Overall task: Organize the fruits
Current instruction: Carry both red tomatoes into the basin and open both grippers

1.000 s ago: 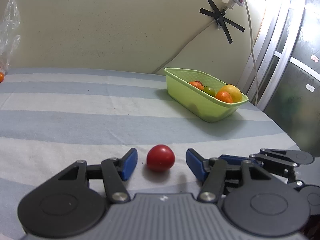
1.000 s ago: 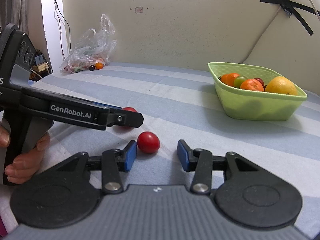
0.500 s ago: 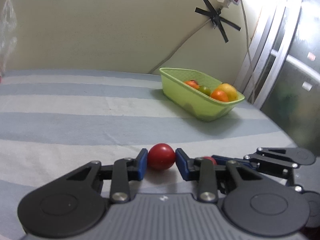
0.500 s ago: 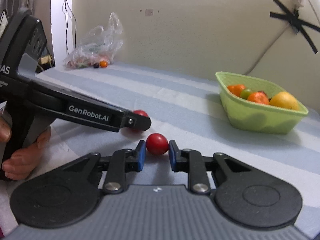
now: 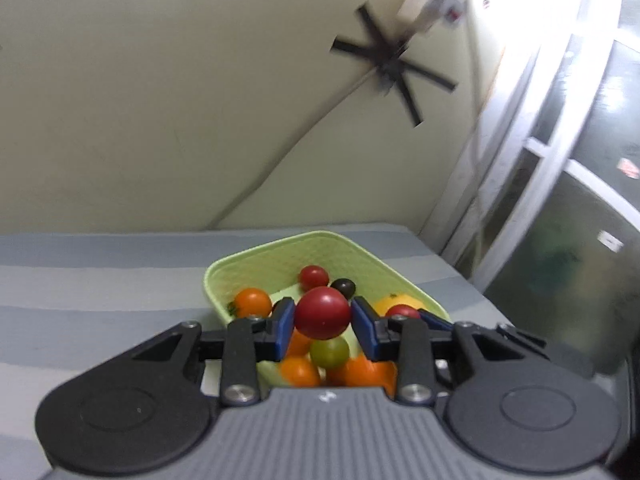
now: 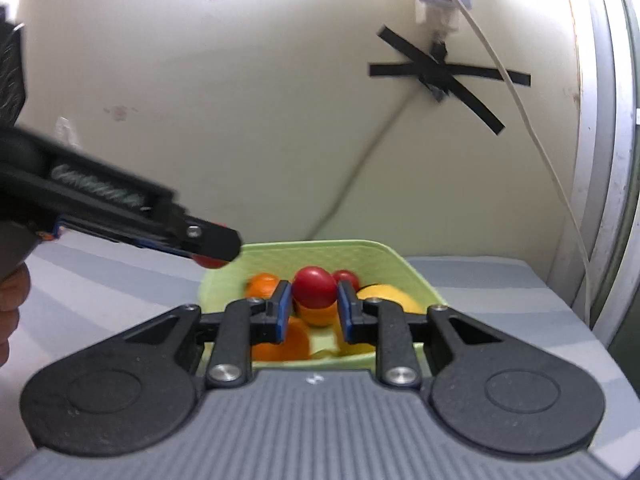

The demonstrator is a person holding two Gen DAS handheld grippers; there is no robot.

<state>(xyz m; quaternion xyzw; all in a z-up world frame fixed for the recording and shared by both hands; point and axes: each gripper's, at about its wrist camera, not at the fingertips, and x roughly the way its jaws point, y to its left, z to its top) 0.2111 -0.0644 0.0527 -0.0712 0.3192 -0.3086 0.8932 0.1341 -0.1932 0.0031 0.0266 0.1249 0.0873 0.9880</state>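
Left gripper point(image 5: 322, 330) — lower centre of the left view, blue pads closed on a red tomato point(image 5: 322, 313), which sits pinched between them above the basket point(image 5: 280, 254). The same gripper enters the right view from the left edge as a blurred black bar, its tip point(image 6: 212, 242) at the basket's near-left rim with a sliver of red showing beneath it.

Right gripper point(image 6: 311, 312) — lower centre of the right view, blue pads closed on a second tomato point(image 6: 314, 287), likewise held over the basket's contents. In the left view its tip shows at centre right, just beside the left gripper's right finger, the second tomato partly visible there.

Basket — light green, rectangular, textured inner walls, standing on a cloth point(image 5: 100, 280) striped blue-grey and white, middle of both frames.

Contents, left view: orange tomato point(image 5: 252, 302) at the left wall; small red tomato point(image 5: 314, 277) and dark one point(image 5: 344, 287) toward the back; green tomato point(image 5: 330, 353) directly under the held fruit; further orange fruit at the near wall; a yellow-orange fruit point(image 5: 396, 303) at the right.

Background — cream wall, crossed black tape point(image 6: 440, 76) in the upper right of both frames, white cable point(image 6: 520, 104) running down from a wall socket. Part of a hand point(image 6: 10, 312) at the left edge of the right view.
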